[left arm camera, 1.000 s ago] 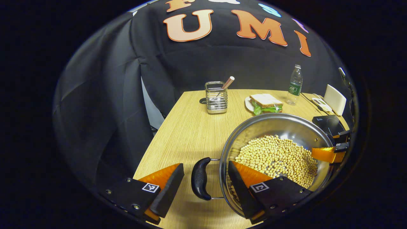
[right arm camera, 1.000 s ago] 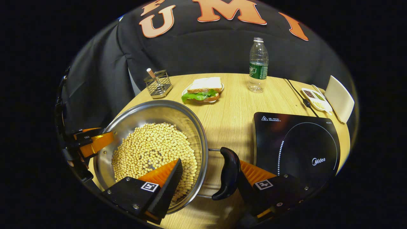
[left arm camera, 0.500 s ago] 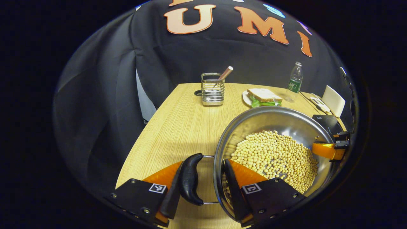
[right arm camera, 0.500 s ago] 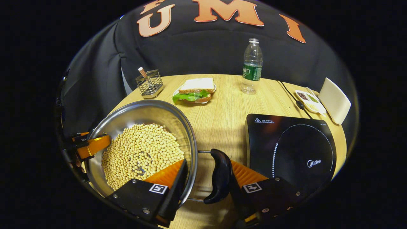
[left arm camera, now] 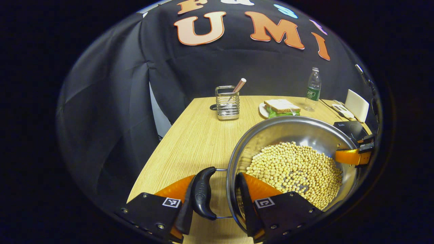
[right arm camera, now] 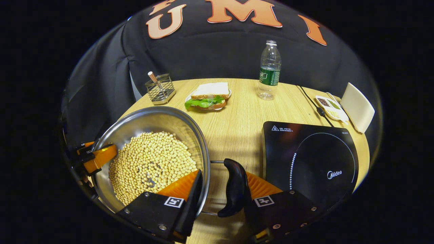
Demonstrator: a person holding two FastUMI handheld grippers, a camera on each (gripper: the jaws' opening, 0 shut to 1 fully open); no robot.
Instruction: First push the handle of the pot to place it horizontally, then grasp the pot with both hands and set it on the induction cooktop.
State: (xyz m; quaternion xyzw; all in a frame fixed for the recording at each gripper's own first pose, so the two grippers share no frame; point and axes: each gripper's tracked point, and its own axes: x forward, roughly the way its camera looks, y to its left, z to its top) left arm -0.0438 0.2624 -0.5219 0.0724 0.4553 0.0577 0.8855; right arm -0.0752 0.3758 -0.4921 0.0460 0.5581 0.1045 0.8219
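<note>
On the pale wooden table (left arm camera: 190, 142), both tongs hold the pot.

From the left gripper view, my left gripper (left arm camera: 217, 200) pinches the black side handle (left arm camera: 202, 198) and rim of the bean-filled round steel pot (left arm camera: 291, 135).
From the right gripper view, my right gripper (right arm camera: 220, 200) clamps the opposite handle (right arm camera: 234, 193); next comes a level carry right onto the flat black induction cooktop (right arm camera: 312, 159).

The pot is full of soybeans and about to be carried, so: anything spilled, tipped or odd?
Nothing stands out. The soybeans all lie inside the pot, none on the table. The induction cooktop is bare, and the water bottle stands upright.
</note>
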